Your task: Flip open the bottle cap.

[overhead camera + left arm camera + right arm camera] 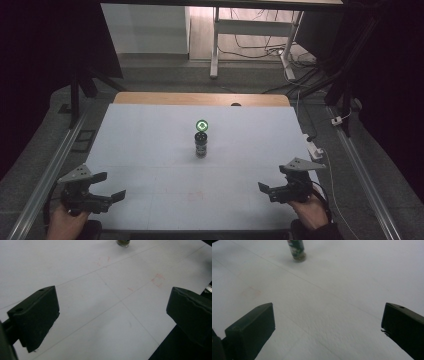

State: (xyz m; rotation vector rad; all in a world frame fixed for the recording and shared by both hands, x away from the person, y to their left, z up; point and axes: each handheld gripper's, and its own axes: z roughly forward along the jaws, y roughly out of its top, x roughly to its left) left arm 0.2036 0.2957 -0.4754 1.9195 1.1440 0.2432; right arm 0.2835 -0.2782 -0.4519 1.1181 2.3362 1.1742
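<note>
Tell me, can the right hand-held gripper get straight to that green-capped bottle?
Probably yes: the right hand-held gripper is open, and bare white table lies between it and the upright bottle.

I work in what looks like a lab set up for recording: my worktop point(150, 150) is covered in a plain white sheet with faint pencilled grid lines, metal rails point(47, 175) run along both sides, dark tripod stands point(80, 90) flank it, and loose cables point(265, 47) sprawl on the floor beyond.
</note>
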